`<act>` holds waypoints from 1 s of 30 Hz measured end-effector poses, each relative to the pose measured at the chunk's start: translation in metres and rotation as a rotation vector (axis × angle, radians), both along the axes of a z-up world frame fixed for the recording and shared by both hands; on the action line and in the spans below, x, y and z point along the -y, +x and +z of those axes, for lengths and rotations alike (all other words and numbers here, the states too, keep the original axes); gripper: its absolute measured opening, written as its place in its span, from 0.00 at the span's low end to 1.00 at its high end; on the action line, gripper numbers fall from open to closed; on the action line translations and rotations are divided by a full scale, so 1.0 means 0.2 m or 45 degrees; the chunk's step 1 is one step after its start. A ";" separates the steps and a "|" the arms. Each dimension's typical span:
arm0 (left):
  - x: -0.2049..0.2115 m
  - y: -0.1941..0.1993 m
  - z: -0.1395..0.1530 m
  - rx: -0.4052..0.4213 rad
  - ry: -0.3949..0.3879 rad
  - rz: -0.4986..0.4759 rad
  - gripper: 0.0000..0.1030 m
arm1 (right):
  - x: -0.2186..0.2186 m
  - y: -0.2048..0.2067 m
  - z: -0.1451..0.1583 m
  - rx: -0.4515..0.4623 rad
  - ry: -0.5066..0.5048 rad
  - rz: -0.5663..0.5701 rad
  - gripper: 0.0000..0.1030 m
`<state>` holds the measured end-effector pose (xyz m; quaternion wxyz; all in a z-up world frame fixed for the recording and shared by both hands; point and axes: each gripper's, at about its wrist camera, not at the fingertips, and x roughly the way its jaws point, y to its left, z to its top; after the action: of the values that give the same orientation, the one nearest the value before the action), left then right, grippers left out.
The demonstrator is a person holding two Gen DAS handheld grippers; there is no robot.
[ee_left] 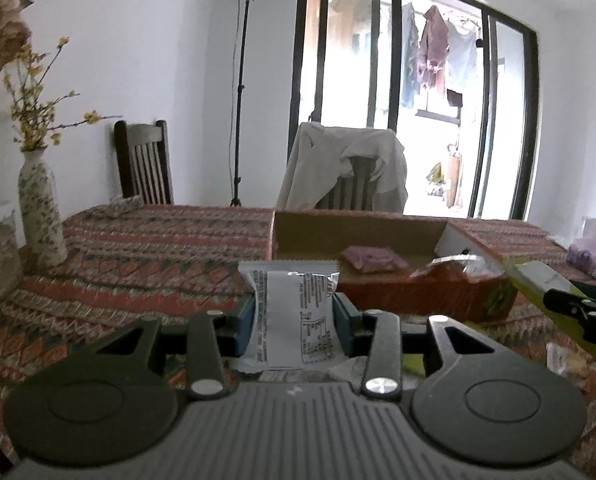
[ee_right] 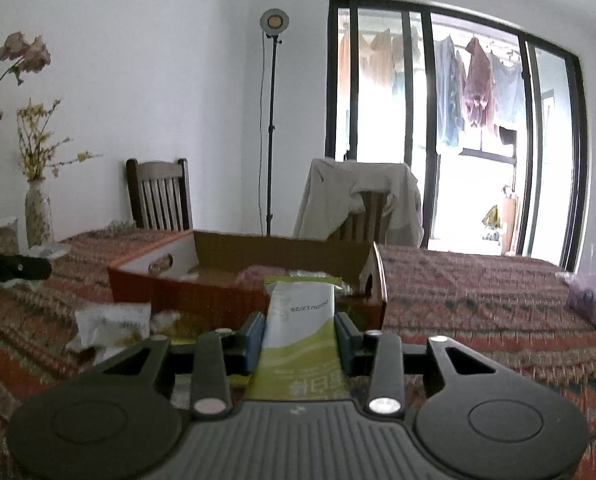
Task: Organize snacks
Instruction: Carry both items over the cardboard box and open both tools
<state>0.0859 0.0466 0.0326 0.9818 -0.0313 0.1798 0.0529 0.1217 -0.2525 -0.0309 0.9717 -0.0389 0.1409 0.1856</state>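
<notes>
A patterned tablecloth point(ee_left: 138, 248) is covering the table, with the open cardboard box point(ee_left: 338, 236) waiting far ahead. The left gripper point(ee_left: 294, 316) is clamping a white snack packet point(ee_left: 290, 320); the right gripper point(ee_right: 300, 344) is clamping a green-and-white packet point(ee_right: 298, 328), probably box-bound.

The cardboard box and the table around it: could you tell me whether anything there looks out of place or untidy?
Mostly tidy. A few snack packets lie loose on the tablecloth in front of the cardboard box, not yet put in. The left gripper holds a white packet and the right gripper a green-and-white packet. Nothing looks spilled or damaged.
</notes>
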 end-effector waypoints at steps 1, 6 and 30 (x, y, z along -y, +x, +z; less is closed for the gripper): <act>0.01 0.02 0.01 0.005 -0.004 -0.004 0.40 | 0.00 0.01 0.02 0.012 0.005 0.002 0.36; 0.04 0.15 0.07 0.029 -0.009 -0.036 0.40 | -0.05 0.11 0.13 0.077 0.022 0.004 0.36; -0.01 0.91 0.00 -0.007 -0.104 0.070 0.40 | -0.27 0.83 0.12 -0.024 0.091 -0.068 0.36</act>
<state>0.2680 0.0491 0.0318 0.9774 -0.0759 0.1836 0.0726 0.2870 -0.1981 -0.0071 0.9757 0.0012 0.1443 0.1649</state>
